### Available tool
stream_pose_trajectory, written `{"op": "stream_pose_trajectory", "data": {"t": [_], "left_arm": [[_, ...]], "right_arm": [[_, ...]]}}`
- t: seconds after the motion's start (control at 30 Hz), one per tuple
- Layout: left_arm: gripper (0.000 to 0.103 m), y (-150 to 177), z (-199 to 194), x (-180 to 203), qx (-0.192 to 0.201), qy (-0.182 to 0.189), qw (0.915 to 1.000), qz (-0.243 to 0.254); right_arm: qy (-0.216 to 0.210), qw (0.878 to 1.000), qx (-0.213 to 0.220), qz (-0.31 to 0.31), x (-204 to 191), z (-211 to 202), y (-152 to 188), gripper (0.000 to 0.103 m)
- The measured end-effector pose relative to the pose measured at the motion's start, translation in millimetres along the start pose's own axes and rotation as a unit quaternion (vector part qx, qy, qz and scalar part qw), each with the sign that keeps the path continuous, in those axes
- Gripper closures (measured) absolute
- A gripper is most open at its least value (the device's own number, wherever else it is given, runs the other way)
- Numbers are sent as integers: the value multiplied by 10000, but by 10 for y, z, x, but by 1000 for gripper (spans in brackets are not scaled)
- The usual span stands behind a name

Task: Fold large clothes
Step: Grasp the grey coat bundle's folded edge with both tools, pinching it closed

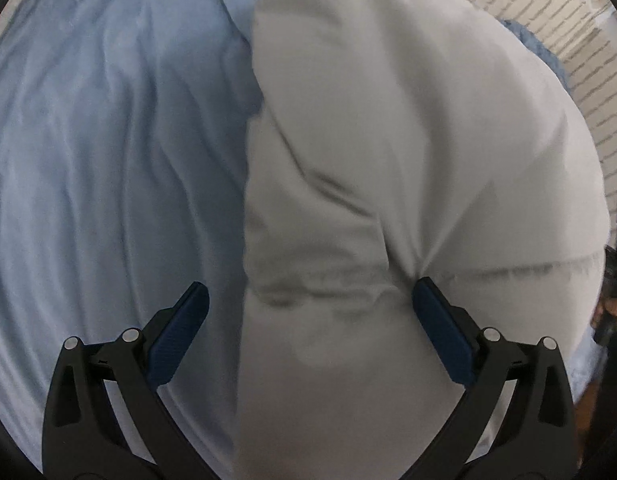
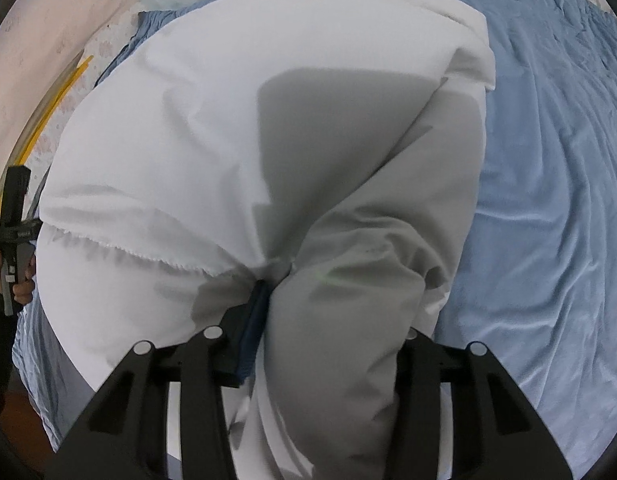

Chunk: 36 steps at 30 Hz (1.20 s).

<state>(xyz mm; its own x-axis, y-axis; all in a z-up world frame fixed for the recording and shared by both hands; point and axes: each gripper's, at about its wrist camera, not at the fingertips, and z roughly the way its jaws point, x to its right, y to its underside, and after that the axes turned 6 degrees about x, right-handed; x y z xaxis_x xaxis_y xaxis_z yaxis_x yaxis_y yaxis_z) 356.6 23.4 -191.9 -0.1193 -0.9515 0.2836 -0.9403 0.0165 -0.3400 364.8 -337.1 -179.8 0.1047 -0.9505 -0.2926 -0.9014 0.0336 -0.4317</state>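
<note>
Right gripper (image 2: 284, 292): pinching white cloth (image 2: 180, 152). Left gripper (image 1: 310, 332): spread wide over cloth on blue sheet (image 1: 88, 160)

White cloth (image 2: 196, 128) on a light-blue bedsheet (image 2: 548, 200); black grippers with navy fingers (image 1: 440, 328); white brick-patterned wall (image 1: 568, 40) at one o'clock.

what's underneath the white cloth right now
A blue bedsheet lies under the white cloth, showing around its edges. Whatever sits beneath the cloth's middle is covered. The right gripper pinches a fold.
</note>
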Motion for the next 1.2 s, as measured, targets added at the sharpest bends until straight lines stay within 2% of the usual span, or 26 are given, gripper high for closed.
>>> {"op": "stream_pose_trajectory", "data": {"t": [0.13, 0.2, 0.23, 0.27, 0.4, 0.47, 0.57, 0.73, 1.1, 1.2], "left_arm": [[3, 47, 43, -30, -231, 745, 9969, -96], [6, 35, 70, 24, -304, 888, 9955, -102], [18, 6, 73, 67, -315, 950, 9949, -86], [23, -34, 65, 113, -359, 1002, 9943, -85], [31, -120, 32, 204, -605, 809, 9948, 99], [42, -160, 6, 233, -761, 676, 9946, 194], [50, -244, -2, 403, -845, 305, 9947, 497], [54, -194, -8, 520, -708, -80, 9949, 721], [54, -174, -58, 508, -535, -287, 9950, 798], [60, -166, -102, 543, -388, -419, 9945, 874]], "right_arm": [[11, 10000, 12, 13, 56, -29, 19, 59], [41, 10000, 6, 7, 53, -22, 25, 58], [61, 10000, 5, 3, 13, -6, 33, 58], [75, 10000, 2, 2, -38, 16, -8, 58], [85, 10000, -5, 48, -75, 44, -33, 58], [91, 9999, 2, 55, -99, 50, -44, 58], [124, 9999, 14, 110, -110, 61, -52, 58], [166, 9998, 10, 139, -120, 68, -59, 59], [228, 9996, 132, 97, -142, 82, -29, 60], [190, 9996, 185, 116, -131, 77, -18, 65]]}}
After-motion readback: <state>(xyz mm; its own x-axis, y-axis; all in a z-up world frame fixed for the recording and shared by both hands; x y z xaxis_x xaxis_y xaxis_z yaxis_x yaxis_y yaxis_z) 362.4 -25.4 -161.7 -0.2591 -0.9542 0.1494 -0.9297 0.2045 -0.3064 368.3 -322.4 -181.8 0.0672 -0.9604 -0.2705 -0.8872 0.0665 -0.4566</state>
